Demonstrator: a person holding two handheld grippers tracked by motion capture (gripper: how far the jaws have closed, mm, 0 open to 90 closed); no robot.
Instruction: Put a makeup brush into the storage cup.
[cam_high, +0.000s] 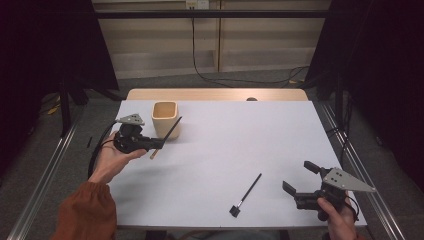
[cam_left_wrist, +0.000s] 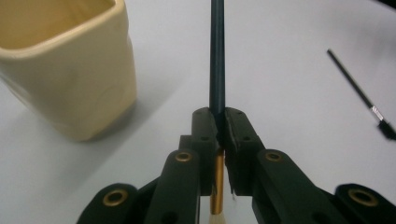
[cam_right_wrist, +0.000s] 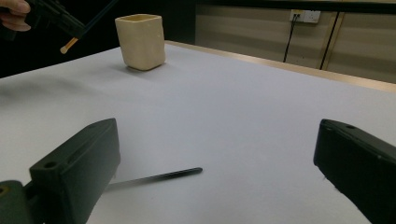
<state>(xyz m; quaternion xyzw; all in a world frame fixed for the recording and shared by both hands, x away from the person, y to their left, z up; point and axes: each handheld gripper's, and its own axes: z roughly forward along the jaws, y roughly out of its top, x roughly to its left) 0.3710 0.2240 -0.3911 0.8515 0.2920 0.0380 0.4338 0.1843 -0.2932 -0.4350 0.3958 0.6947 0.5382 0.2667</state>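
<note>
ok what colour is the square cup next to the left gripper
Pale cream-yellow, plain with no pattern: the square ceramic cup shows best in the left gripper view.

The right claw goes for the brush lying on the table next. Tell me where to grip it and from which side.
Grip the thin black brush with the flat head at mid-handle, coming straight down from above with the open right claw, jaws across the shaft. It lies flat on the white table, so only the top is free; the head end is wider and off-balance.
</note>
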